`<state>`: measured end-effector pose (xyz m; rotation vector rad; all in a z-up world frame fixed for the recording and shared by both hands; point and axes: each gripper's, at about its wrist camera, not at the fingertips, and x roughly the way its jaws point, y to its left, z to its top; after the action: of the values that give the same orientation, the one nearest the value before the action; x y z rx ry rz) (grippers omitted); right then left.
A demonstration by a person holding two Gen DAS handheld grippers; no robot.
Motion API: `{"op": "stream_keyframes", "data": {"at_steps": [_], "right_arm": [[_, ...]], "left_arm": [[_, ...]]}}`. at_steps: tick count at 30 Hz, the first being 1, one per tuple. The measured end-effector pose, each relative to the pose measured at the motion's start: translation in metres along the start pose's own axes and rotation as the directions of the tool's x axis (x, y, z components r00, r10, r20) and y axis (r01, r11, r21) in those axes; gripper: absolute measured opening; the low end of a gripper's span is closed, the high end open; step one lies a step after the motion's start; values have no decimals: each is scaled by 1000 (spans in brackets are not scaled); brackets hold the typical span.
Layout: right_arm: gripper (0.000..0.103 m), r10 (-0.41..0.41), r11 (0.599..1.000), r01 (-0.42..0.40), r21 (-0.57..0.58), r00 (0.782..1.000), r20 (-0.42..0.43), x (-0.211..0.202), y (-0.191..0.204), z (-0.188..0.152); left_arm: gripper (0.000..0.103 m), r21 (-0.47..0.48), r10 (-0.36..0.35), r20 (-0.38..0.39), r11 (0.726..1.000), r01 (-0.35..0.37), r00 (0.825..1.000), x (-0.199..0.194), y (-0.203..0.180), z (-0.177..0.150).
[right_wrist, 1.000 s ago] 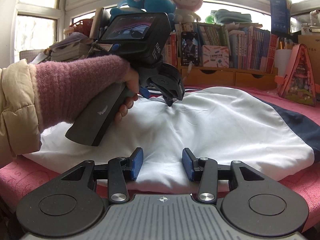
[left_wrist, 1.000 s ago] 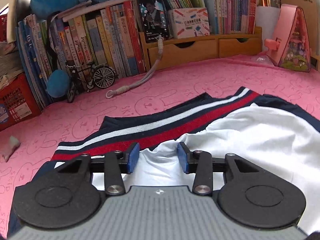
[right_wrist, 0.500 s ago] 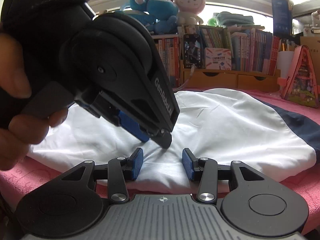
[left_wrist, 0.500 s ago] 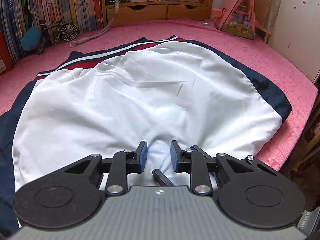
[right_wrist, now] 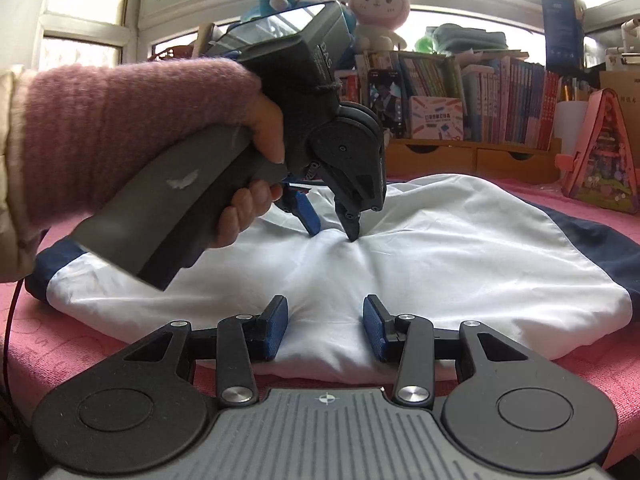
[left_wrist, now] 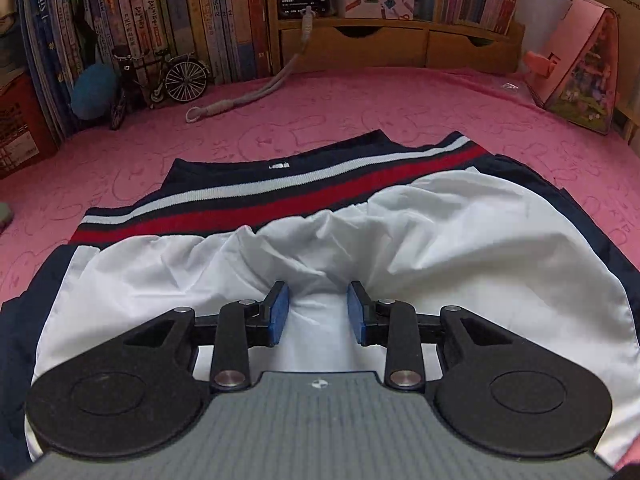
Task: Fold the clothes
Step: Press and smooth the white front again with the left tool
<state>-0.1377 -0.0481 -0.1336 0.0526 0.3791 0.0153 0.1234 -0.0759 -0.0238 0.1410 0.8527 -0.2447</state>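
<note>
A navy jacket lies on the pink cover (left_wrist: 360, 108) with its white lining (left_wrist: 440, 240) (right_wrist: 460, 248) upward. Its red, white and navy ribbed band (left_wrist: 280, 196) is at the far side. My left gripper (left_wrist: 318, 308) (right_wrist: 332, 230), held by a hand (right_wrist: 256, 200) in a pink knit sleeve, points down onto the middle of the lining. Its jaws are opening, with puckered white cloth between the pads. My right gripper (right_wrist: 325, 326) sits at the near edge of the garment, partly open. White cloth bulges between its blue pads.
Rows of books and wooden drawers (left_wrist: 380, 48) line the back. Before them are a toy bicycle (left_wrist: 160, 80), a white cord (left_wrist: 248, 96) and a pink triangular toy house (left_wrist: 576, 72). Plush toys (right_wrist: 378, 4) sit on top. The cover's front edge is just under my right gripper.
My left gripper drew back toward the near edge half a second ago, then returned to the middle of the lining with its jaws wider. The right gripper has not moved.
</note>
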Motion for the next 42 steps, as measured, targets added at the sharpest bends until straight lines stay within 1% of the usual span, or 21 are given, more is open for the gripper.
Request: {"op": "stream_keyframes", "data": {"at_steps": [3, 7, 17, 22, 25, 27, 28, 29, 30, 32, 34, 36, 39, 42], "right_arm": [[42, 1, 1000, 0, -6, 1000, 4, -2, 1, -1], [41, 2, 1000, -2, -7, 1000, 7, -4, 2, -2], [41, 3, 1000, -3, -9, 1000, 7, -7, 4, -2], [41, 0, 1000, 0, -14, 1000, 6, -7, 7, -2], [41, 0, 1000, 0, -18, 1000, 6, -7, 7, -2], [41, 4, 1000, -3, -21, 1000, 6, -8, 7, -2], [41, 6, 1000, -6, -24, 1000, 5, -8, 7, -2], [41, 8, 1000, -8, -23, 1000, 3, -8, 7, -1], [41, 8, 1000, -8, -21, 1000, 1, -8, 7, -1], [41, 7, 1000, -7, -20, 1000, 0, -9, 7, -1], [41, 8, 1000, -8, -23, 1000, 1, -9, 8, -1], [41, 9, 1000, -9, -24, 1000, 0, -9, 8, 0], [42, 9, 1000, -9, -24, 1000, -3, -9, 7, 1], [42, 9, 1000, -9, -25, 1000, -4, -9, 7, 1]], "left_arm": [[33, -46, 8, 5, 999, -7, 1000, 11, 5, 11], [33, -78, 16, 16, 997, -14, 1000, 18, 7, 18], [35, -59, 55, 41, 997, -53, 998, 25, 0, 26], [37, -58, 49, 55, 997, -46, 997, 28, 2, 29], [39, -60, 59, 67, 997, -55, 996, 32, 3, 37], [38, -65, 69, 59, 996, -65, 996, 27, 6, 46], [37, -75, 70, 74, 995, -65, 995, 17, 8, 48], [37, -77, 65, 106, 995, -57, 992, 4, 10, 48], [41, -73, 53, 130, 996, -44, 990, -8, 11, 45], [47, -44, 0, 146, 999, 6, 989, -33, 12, 34], [47, -21, -51, 139, 998, 54, 989, -54, 12, 18], [47, -9, -86, 116, 996, 87, 990, -73, 11, -6], [38, 13, -108, 54, 994, 108, 993, -91, 4, -41], [37, 55, -137, -13, 989, 137, 991, -102, -7, -64]]}}
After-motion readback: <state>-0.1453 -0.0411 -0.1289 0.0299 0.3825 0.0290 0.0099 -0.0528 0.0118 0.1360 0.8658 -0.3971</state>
